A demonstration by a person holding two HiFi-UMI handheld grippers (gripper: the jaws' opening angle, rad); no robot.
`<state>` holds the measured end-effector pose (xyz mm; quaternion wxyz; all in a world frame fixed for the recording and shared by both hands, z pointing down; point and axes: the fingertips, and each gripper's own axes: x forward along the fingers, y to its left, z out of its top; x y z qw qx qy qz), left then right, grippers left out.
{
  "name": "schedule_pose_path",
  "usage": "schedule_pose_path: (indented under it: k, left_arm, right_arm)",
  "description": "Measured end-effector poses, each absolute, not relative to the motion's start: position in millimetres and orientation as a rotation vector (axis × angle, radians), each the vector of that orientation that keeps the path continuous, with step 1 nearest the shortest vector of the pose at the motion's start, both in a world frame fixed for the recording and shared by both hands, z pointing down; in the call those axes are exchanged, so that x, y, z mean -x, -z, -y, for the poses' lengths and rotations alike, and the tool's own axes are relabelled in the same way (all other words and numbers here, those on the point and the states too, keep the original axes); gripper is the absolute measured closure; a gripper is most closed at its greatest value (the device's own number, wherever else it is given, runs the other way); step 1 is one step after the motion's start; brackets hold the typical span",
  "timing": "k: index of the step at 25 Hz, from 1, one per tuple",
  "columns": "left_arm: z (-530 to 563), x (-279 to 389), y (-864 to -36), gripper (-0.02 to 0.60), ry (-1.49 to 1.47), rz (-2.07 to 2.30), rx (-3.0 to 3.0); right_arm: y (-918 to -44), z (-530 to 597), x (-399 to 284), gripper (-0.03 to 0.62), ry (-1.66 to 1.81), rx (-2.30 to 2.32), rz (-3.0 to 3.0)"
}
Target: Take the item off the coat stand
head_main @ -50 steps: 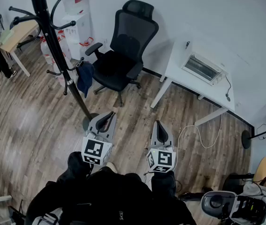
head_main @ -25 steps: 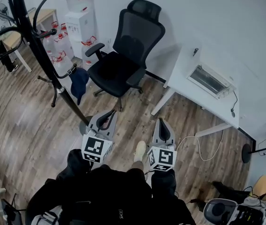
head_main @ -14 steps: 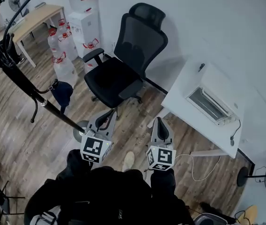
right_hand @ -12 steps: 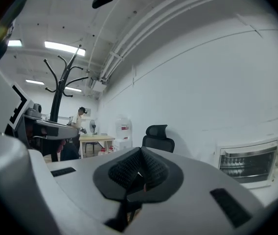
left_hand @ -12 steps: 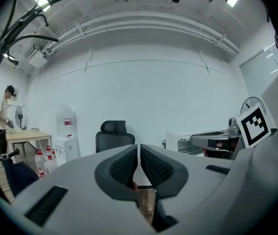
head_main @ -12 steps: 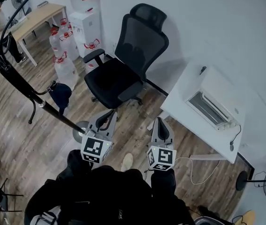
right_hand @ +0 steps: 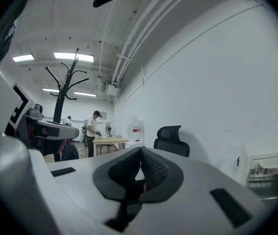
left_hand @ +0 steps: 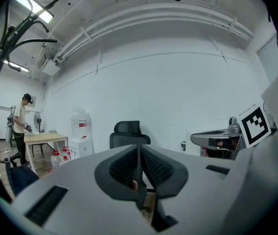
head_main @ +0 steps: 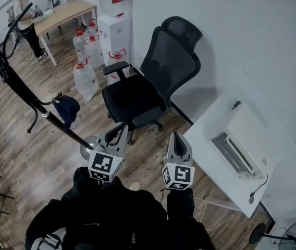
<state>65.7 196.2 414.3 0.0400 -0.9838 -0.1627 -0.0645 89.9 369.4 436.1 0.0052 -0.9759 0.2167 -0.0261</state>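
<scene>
Wood floor (head_main: 28, 155), white wall behind. Coat stand (head_main: 17, 87) runs across the left of the head view, base just left of the left gripper (head_main: 120, 126). Black office chair (head_main: 148, 92) sits at centre, white tabletop (head_main: 202, 147) to the right. Water dispenser (head_main: 114, 25) and water bottles (head_main: 85, 77) stand by the wall. The dark blue item (head_main: 67, 110) hangs on a low hook of the stand, left of both grippers, apart from them. Left gripper: jaws closed, nothing between them. Right gripper (head_main: 175, 135): same, jaws together, empty. Both point at the chair.
</scene>
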Motion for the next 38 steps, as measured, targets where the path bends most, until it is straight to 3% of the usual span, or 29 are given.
schedule_pose_path:
  k: [14, 26, 38]
  left_arm:
    - [-145.2, -119.3, -430.8, 0.545, 0.238, 0.28, 3.057]
    - [-22.8, -191.0, -410.2, 0.545, 0.226, -0.102, 3.1]
    - [87.1, -170.1, -417.7, 0.545, 0.231, -0.592, 3.092]
  right_arm:
    - [-453.1, -311.3, -161.1, 0.579, 0.12, 2.997, -0.926]
    - [-428.5, -161.4, -266.7, 0.579, 0.091, 2.859, -1.352]
    - [-430.1, -14.8, -282.3, 0.579, 0.089, 2.609, -1.823]
